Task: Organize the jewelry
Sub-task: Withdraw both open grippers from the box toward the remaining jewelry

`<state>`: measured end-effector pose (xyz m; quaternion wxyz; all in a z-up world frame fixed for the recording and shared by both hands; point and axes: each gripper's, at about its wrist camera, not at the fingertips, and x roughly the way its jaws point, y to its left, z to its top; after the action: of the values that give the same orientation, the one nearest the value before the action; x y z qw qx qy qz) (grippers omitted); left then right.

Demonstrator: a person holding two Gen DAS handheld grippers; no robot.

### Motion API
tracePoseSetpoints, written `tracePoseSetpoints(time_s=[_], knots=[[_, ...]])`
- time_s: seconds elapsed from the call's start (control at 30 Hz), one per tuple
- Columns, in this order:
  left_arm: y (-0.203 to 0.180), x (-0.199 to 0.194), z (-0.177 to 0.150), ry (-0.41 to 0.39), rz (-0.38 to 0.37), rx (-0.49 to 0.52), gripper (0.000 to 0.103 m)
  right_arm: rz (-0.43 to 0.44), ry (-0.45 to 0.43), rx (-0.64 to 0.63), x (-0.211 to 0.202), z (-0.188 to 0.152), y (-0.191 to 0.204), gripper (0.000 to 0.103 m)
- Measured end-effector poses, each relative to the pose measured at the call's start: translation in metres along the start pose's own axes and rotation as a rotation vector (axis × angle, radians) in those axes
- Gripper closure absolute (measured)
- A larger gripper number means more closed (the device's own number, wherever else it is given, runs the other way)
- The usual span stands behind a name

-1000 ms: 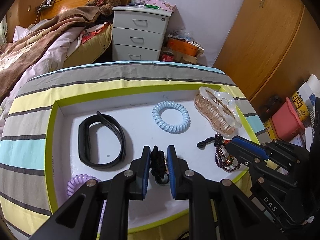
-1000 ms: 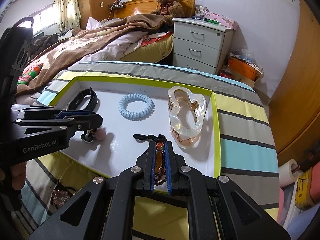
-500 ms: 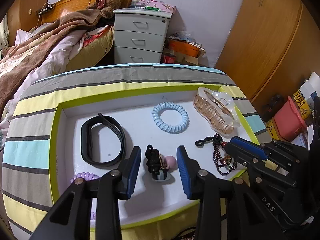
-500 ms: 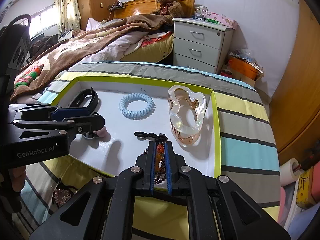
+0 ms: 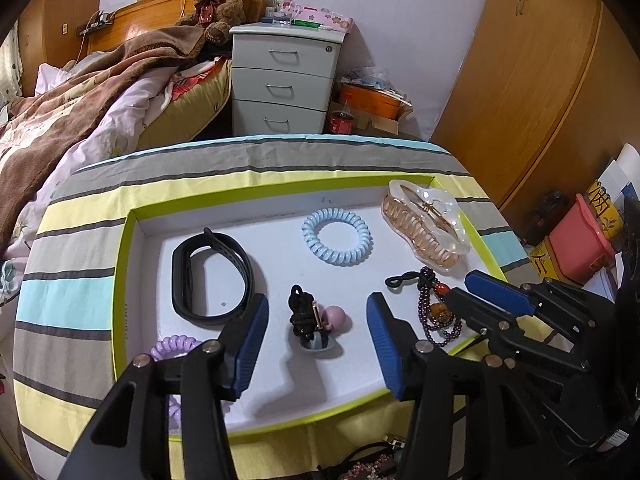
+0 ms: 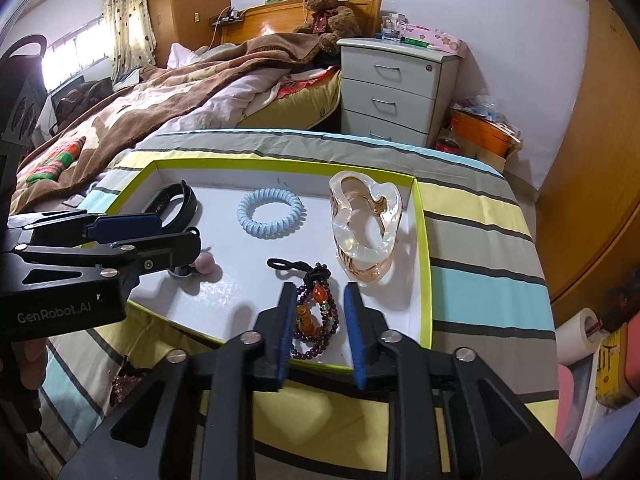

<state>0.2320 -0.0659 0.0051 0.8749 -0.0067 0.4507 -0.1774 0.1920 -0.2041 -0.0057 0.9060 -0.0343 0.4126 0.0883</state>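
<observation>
Two pieces lie freed in the white tray [image 5: 280, 396]: the beaded bracelet [image 6: 316, 320] between the right tongs [image 6: 318, 330], its length running away along them, and the black hair tie [image 5: 306, 316] just ahead of the left tongs [image 5: 316, 344], both pairs just spread and touching neither.

A tray [image 5: 132, 216] is lying on a cloth-covered table [image 5: 68, 288]. In it, a hair tie with charms [image 5: 310, 320] is sitting between the left gripper's [image 5: 316, 350] fingers, a watch band [image 5: 212, 276] lying to its left, a coil tie [image 5: 337, 236] lying beyond. A bead bracelet [image 6: 316, 316] is lying between the right gripper's [image 6: 318, 334] fingers, a hair claw [image 6: 366, 224] beyond.
</observation>
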Motion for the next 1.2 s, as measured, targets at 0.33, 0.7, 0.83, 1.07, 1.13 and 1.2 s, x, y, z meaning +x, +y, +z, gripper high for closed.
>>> tracePoseSetpoints(time_s=[0.33,0.7,0.83,1.07,1.13,1.2], knots=[[-0.003,-0.018,-0.006,-0.024,0.014,-0.001,0.041,-0.001,-0.033,0.024,-0.016,-0.003,0.000,0.067],[0.003,-0.055,-0.024,-0.086,0.045,-0.016,0.034,0.031,-0.097,0.044,-0.053,-0.020,0.002,0.062],[0.008,-0.068,-0.035,-0.107,0.075,-0.023,0.032,0.079,-0.106,0.049,-0.061,-0.028,0.007,0.062],[0.022,-0.083,-0.058,-0.120,0.090,-0.081,0.029,0.148,-0.083,0.009,-0.059,-0.040,0.025,0.062],[0.027,-0.087,-0.065,-0.124,0.091,-0.097,0.029,0.165,-0.080,-0.006,-0.059,-0.044,0.031,0.062],[0.031,-0.089,-0.071,-0.123,0.095,-0.111,0.029,0.184,-0.075,-0.012,-0.059,-0.048,0.035,0.062]])
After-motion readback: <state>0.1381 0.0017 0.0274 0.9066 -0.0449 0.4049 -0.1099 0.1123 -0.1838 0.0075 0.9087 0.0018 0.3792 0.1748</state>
